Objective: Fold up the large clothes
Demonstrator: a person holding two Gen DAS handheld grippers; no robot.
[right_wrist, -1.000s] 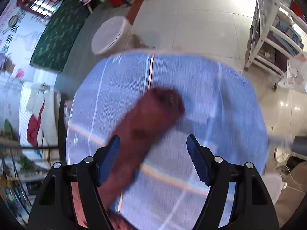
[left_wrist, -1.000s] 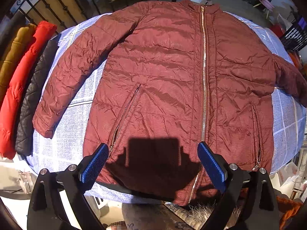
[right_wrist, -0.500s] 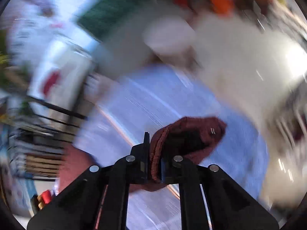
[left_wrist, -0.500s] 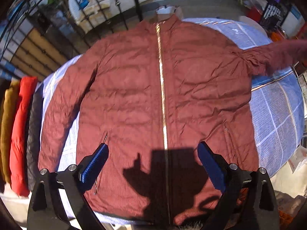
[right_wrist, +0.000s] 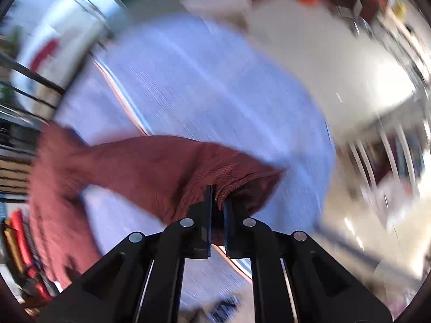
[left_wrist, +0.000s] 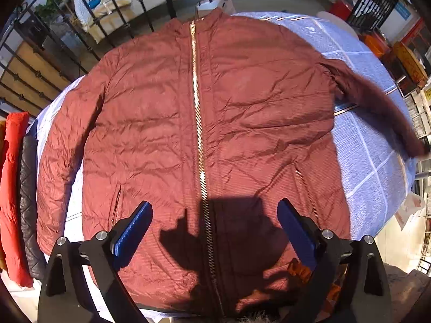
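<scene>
Maroon jacket [left_wrist: 204, 140] lies face up, zipped, on the blue checked cloth [left_wrist: 371, 161] before you, collar away from you, hem nearest. Your left gripper [left_wrist: 214, 224] hangs over the hem with its fingers spread wide, holding nothing. Your right gripper [right_wrist: 217, 204] has pinched the cuff of the right sleeve [right_wrist: 161, 172], which stretches out from the body; blur makes it hard to say whether the cuff is lifted off the cloth. Folded coats [left_wrist: 16, 188] in red and black lie along the left edge.
</scene>
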